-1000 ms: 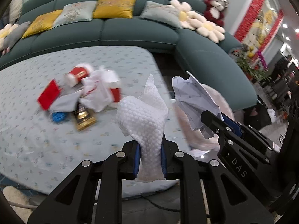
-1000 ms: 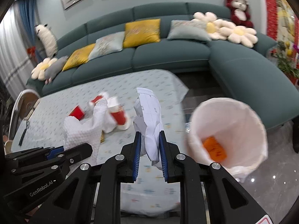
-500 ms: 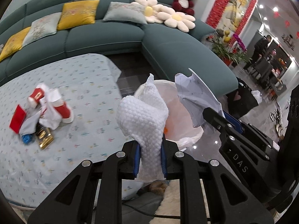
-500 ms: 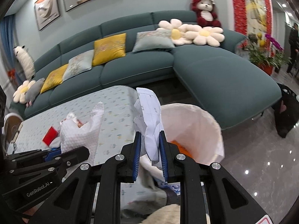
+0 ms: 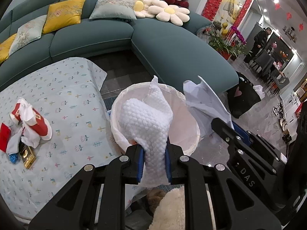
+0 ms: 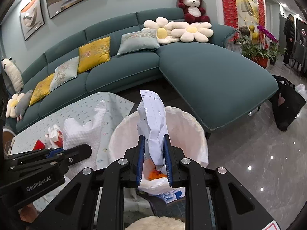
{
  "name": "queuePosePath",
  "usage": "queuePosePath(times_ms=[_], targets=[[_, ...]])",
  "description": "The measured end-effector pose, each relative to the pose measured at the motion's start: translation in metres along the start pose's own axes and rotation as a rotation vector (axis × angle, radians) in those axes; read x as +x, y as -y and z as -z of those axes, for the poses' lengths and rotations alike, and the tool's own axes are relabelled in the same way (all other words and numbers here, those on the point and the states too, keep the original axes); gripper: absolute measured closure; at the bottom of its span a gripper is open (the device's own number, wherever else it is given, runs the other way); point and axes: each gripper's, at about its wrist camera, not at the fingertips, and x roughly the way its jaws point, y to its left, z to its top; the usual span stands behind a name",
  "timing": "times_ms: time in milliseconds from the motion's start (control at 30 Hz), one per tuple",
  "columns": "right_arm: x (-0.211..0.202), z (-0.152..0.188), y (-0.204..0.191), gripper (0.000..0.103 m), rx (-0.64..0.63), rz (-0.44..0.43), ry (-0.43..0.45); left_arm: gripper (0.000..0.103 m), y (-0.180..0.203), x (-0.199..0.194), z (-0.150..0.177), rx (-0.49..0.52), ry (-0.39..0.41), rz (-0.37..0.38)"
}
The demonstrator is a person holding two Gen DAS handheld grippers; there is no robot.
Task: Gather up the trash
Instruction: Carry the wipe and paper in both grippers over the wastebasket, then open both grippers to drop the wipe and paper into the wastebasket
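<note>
From the left wrist, the left gripper [image 5: 153, 159] is pinching a quilted paper towel [image 5: 146, 122] over the lined trash bin [image 5: 122, 105], ready to drop it; it is tilting steeply downward. More litter [image 5: 25, 126] is lying on the table [image 5: 76, 99].

From the right wrist, the right gripper [image 6: 153, 157] is clamping crumpled paper [image 6: 153, 126] above the same bin [image 6: 188, 126], angling down alongside.

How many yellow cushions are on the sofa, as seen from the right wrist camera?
2. One yellow cushion leans on the sofa back near the middle; another yellow cushion lies further left. More may be hidden beyond the frame edge.
</note>
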Motion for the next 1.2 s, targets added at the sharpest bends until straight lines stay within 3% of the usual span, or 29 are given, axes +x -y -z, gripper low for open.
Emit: queuePosePath(times_ms=[567, 667, 700, 933, 1200], targets=[[0.028, -0.005, 0.011, 0.083, 0.031, 0.002, -0.021, 0.084, -0.001, 0.041, -0.016, -0.023, -0.040, -0.002], [0.032, -0.005, 0.009, 0.079, 0.038, 0.007, -0.020, 0.066, -0.002, 0.043, -0.017, -0.046, -0.037, -0.011], [0.034, -0.006, 0.009, 0.072, 0.039, 0.003, -0.023, 0.059, -0.002, 0.044, -0.017, -0.051, -0.034, -0.016], [0.032, -0.014, 0.004, 0.057, 0.026, 0.033, -0.004, 0.047, -0.014, 0.039, -0.019, -0.097, -0.019, -0.040], [0.020, -0.016, -0.008, 0.049, -0.002, 0.039, 0.014, 0.044, -0.028, 0.022, -0.016, -0.128, 0.001, -0.056]])
